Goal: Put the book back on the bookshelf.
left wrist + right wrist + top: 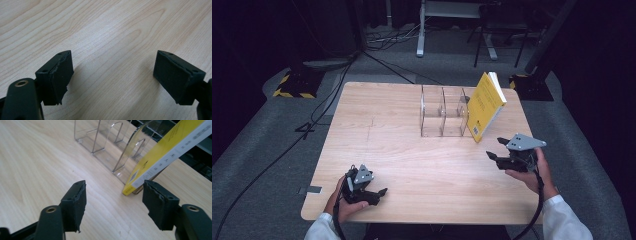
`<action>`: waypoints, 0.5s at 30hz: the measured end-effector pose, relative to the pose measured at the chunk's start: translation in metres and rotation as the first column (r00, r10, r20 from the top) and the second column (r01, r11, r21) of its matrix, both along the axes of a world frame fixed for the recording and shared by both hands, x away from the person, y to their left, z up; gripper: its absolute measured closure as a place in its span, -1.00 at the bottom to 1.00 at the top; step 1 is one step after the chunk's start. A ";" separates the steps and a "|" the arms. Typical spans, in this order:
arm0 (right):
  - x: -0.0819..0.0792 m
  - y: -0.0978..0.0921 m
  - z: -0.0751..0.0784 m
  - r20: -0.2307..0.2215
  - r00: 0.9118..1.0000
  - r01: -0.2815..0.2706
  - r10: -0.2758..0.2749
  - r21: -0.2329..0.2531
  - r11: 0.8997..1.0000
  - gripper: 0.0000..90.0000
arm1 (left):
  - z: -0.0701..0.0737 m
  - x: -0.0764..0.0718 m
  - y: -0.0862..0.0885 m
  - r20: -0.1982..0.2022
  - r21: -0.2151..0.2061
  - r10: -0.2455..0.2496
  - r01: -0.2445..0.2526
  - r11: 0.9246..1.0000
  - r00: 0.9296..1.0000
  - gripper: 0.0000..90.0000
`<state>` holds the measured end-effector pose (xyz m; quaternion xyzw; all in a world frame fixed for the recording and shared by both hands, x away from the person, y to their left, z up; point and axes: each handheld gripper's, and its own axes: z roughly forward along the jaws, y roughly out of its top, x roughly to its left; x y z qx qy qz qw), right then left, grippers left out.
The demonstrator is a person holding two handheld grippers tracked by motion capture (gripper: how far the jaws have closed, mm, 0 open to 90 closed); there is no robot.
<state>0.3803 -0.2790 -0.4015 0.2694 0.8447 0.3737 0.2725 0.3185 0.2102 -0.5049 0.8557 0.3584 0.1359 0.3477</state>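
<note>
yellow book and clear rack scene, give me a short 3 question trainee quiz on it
1. True or false: the yellow paperback book lies flat on the light wooden table.
2. Which gripper is nearer the book? A) left gripper B) right gripper
3. Fill in: the book leans against the right end of the clear acrylic divider rack, whose slots are ____.

Key
1. False; it stands tilted on its lower edge.
2. B; its open jaws point toward the book's lower corner, not touching it.
3. Empty.
</note>
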 end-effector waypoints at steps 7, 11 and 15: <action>-0.018 -0.005 -0.010 -0.028 0.999 -0.030 0.029 -0.041 0.999 -0.28 | 0.000 0.000 0.000 0.000 0.000 0.000 0.000 1.000 1.000 -0.63; -0.029 -0.011 -0.018 -0.037 0.999 -0.038 0.036 -0.057 0.998 -0.31 | 0.000 0.000 0.000 0.000 0.000 0.000 0.000 1.000 1.000 -0.63; -0.039 -0.020 -0.028 -0.055 0.998 -0.040 0.036 -0.073 0.997 -0.36 | 0.000 0.000 0.000 0.000 0.000 0.000 0.000 1.000 1.000 -0.63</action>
